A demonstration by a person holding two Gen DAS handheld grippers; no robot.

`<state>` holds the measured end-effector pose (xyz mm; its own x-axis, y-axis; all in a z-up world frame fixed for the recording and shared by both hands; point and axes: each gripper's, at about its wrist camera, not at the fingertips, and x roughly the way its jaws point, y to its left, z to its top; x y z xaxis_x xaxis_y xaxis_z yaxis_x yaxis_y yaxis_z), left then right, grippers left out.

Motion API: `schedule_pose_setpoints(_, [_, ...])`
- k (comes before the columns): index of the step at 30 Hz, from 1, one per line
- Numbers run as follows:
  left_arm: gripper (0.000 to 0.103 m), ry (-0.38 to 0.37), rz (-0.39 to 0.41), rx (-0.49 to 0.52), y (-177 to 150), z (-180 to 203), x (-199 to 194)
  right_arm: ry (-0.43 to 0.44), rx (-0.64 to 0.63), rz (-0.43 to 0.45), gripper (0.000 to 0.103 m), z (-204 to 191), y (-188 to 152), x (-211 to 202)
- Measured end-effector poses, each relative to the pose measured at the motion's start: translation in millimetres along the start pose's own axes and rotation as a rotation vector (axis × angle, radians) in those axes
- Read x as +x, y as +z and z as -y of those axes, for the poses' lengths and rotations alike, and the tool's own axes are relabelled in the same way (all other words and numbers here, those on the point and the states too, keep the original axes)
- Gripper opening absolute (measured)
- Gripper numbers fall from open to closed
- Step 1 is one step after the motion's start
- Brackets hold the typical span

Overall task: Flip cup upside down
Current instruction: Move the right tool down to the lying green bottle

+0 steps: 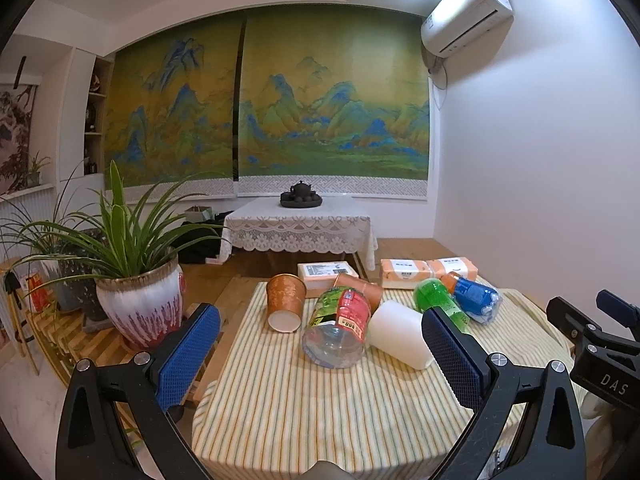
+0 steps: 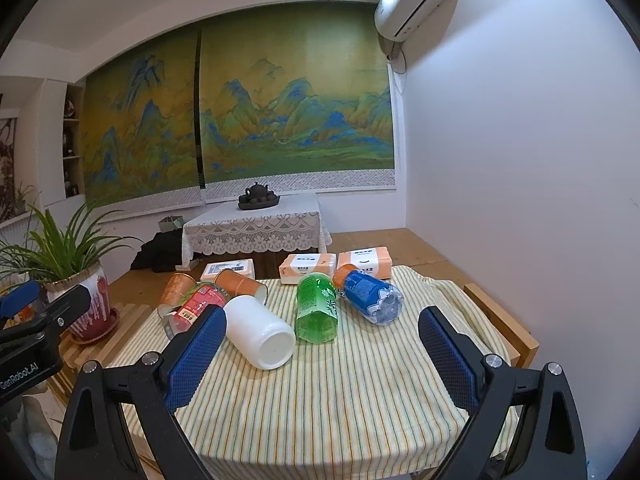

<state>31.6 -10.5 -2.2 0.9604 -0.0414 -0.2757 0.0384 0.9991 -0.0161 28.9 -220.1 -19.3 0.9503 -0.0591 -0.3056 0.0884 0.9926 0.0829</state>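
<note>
Since nothing is picked up yet, both grippers hang back at the near edge of the striped-cloth bench [image 1: 320,400], fingers spread wide and holding nothing: left gripper [image 1: 320,354], right gripper [image 2: 322,354]. The orange paper cup [image 1: 285,302] sits mouth-down, tilted, at the far left, beside a red-labelled bottle [image 1: 340,326] lying on its side. A second orange cup [image 2: 240,282] lies tipped behind a white cup [image 2: 260,330], probably the flip targets.
</note>
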Motion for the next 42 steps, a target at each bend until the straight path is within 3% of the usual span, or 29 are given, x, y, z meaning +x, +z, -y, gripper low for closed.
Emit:
schedule_pose_setpoints(30, [0.102,-0.030,-0.046,0.031,-2,11,18,-0.019,0.003,-0.051,0.095,14,1,22])
schedule_pose_setpoints(37, [0.102,-0.038,-0.063,0.041,-5,13,28,0.035,0.014,-0.135,0.095,26,10,55])
schedule_pose_setpoints(42, [0.102,-0.034,-0.072,0.035,-7,8,29,0.104,0.016,-0.258,0.095,31,21,99])
